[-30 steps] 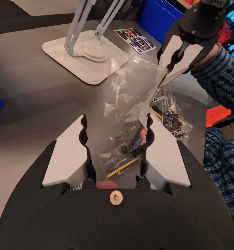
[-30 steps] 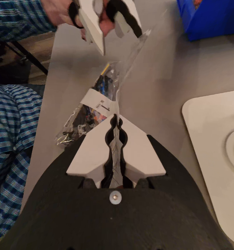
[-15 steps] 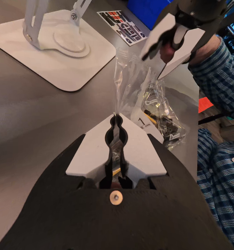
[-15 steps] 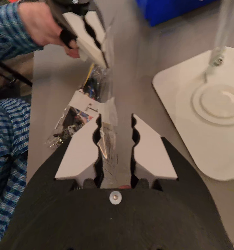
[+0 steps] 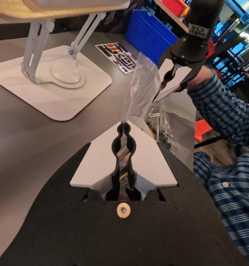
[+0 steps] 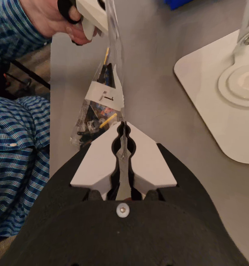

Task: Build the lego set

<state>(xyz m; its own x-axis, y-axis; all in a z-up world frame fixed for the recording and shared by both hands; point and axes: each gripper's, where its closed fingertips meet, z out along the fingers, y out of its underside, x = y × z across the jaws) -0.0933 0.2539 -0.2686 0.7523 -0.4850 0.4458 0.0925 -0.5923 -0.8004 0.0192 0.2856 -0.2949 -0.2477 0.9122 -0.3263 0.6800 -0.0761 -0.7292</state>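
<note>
We hold the clear bag of lego pieces (image 5: 139, 92) stretched lengthwise between our tools: the left gripper (image 5: 124, 125) and right gripper (image 6: 124, 125) each pinch its film. Its loaded end hangs over the grey table (image 5: 34, 136), beside a white stand base (image 5: 51, 92); a sticker sheet (image 5: 118, 56) and blue bin (image 5: 148, 38) lie beyond.

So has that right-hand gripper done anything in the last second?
Yes. The right gripper let go, then shut again on the clear plastic bag, and the white stand base beside it has shifted in view.
</note>
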